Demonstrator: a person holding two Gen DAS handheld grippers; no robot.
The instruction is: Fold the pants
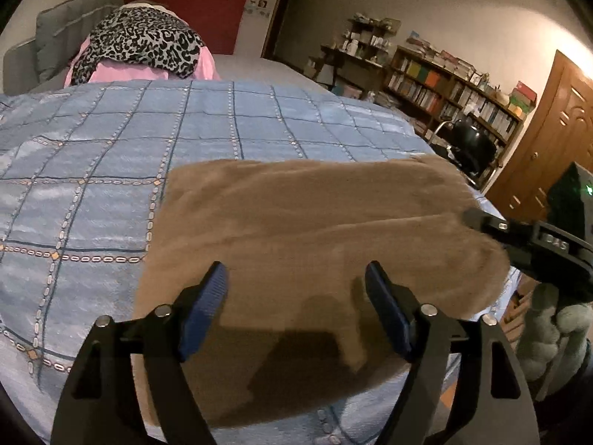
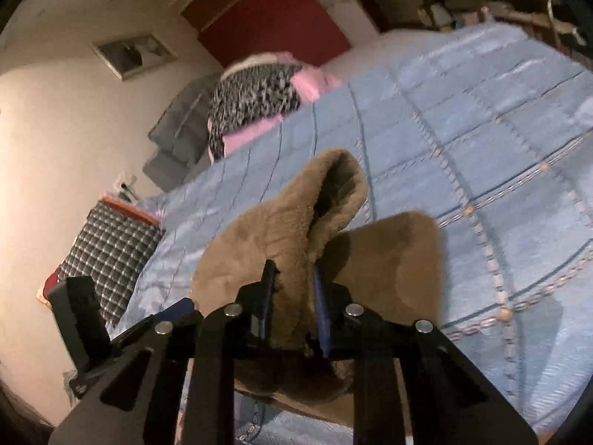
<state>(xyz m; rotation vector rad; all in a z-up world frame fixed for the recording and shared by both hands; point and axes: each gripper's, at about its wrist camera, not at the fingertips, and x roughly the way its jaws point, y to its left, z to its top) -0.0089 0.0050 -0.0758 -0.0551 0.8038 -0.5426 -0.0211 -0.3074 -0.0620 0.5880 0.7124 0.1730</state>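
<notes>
Blue bedspread, near edge: right gripper pinching lifted pants end, left gripper wide open, empty; thick fleece could slip mid-fold.

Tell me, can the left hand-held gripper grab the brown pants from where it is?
Probably yes. The left hand-held gripper is open right above the brown pants, which lie flat on the blue blanket with nothing between. The right hand-held gripper already pinches one end.
</notes>
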